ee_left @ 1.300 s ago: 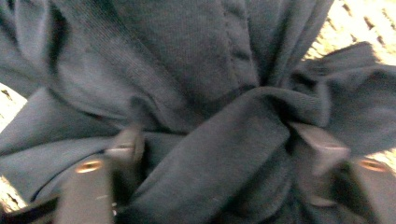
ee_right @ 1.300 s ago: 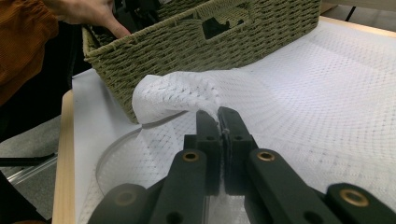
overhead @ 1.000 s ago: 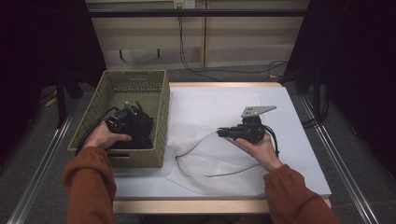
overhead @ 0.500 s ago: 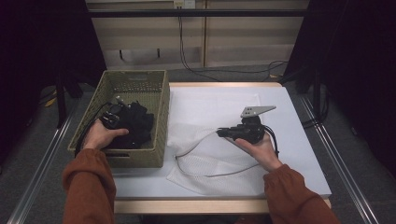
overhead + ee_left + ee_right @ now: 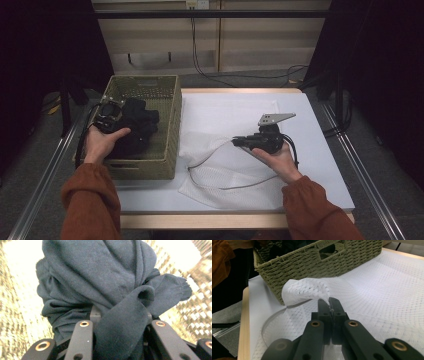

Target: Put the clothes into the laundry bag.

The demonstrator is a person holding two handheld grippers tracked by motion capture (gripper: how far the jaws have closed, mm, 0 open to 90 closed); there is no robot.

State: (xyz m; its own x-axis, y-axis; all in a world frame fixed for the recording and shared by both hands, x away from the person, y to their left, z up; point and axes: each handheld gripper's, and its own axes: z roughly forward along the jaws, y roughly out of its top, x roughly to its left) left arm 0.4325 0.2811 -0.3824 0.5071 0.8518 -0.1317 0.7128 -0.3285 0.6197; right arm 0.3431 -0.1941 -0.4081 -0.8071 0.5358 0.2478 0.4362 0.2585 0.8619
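At nine o'clock, the left gripper [image 5: 112,120] is clamping a dark knit garment [image 5: 105,290] over the wicker basket [image 5: 170,100]; the right gripper [image 5: 329,305], jaws shut, is pinching the white mesh laundry bag's [image 5: 308,290] rim, probably holding it open.

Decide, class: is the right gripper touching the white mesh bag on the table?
Touching. The right gripper view shows the right gripper with its jaws closed on a pinched fold of the white mesh bag, lifting it off the table.
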